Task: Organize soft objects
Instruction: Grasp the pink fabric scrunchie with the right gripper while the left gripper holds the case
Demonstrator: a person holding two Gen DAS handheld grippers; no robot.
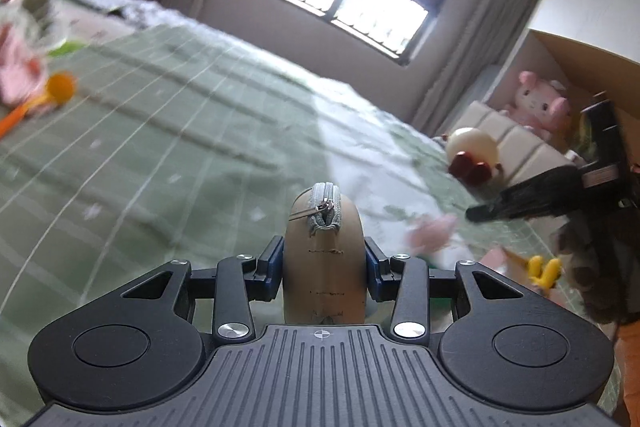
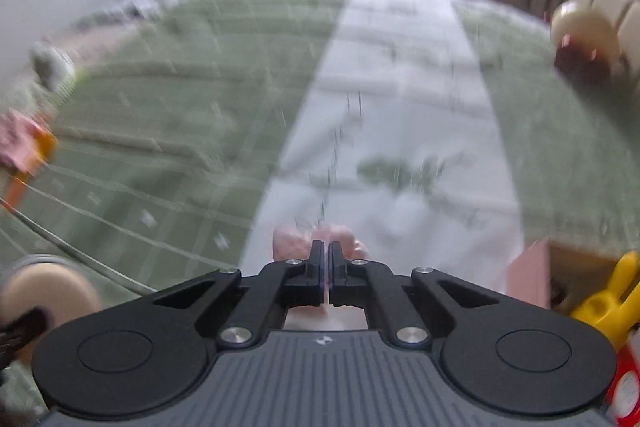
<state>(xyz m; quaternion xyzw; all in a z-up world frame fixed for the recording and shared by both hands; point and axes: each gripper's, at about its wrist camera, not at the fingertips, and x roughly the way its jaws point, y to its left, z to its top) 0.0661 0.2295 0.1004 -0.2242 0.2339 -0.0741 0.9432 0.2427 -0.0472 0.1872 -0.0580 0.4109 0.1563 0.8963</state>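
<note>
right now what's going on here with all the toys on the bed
A person is tidying soft toys on a green quilted bed, with a gripper in each hand. The left gripper has its jaws shut on a tan zippered plush, held up off the bed. The right gripper has its jaws nearly together on something soft and pink, too blurred to identify. A pink pig plush sits by the far wall.
</note>
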